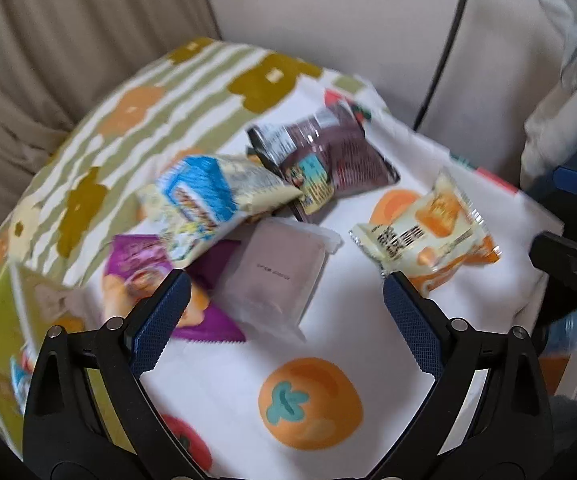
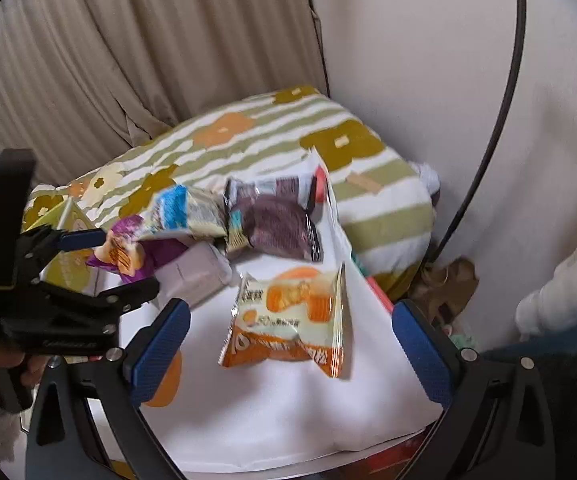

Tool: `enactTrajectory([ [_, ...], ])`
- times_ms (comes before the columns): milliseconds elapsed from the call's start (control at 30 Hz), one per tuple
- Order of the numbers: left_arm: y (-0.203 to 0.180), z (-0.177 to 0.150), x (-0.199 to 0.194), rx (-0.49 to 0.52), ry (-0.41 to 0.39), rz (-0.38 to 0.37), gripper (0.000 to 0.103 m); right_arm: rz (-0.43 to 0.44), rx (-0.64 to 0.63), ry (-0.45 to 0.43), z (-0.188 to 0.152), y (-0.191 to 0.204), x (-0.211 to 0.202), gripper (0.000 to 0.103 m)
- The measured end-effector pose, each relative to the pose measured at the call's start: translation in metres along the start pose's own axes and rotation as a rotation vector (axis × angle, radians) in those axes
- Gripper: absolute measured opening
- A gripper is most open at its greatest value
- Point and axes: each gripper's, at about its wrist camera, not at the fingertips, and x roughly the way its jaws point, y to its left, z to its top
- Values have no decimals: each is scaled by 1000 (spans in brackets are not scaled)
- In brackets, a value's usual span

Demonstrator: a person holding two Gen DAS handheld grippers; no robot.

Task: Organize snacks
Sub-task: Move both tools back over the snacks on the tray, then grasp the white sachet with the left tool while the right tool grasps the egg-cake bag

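On the fruit-print cloth (image 1: 224,392) the snacks lie left to right: purple packet (image 1: 144,268), blue-and-cream packet (image 1: 208,200), pale mauve packet (image 1: 276,276), dark packet (image 1: 328,152), orange packet (image 1: 428,236). Left gripper (image 1: 284,300) hangs wide open and empty above the mauve one — right gripper (image 2: 288,328) likewise over the orange. Best to straddle a single packet, clear of its neighbours, before closing.
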Motion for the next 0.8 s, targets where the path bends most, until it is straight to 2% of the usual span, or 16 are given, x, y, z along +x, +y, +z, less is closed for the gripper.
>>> enactTrajectory([
  [167, 2, 2, 48, 35, 100, -56, 96, 1, 42, 66, -13, -6, 28, 101],
  [367, 12, 5, 82, 22, 157, -83, 96, 16, 71, 133, -22, -9, 55, 101],
  [400, 13, 5, 87, 25, 168, -91, 93, 16, 72, 138, -23, -9, 58, 101],
  [667, 5, 6, 106, 102, 208, -63, 85, 36, 91, 162, -19, -11, 78, 101],
  [700, 6, 5, 109, 98, 223, -74, 78, 42, 93, 164, -18, -12, 80, 101],
  [800, 11, 4, 110, 66, 221, -94, 77, 64, 106, 181, -16, -13, 88, 101],
])
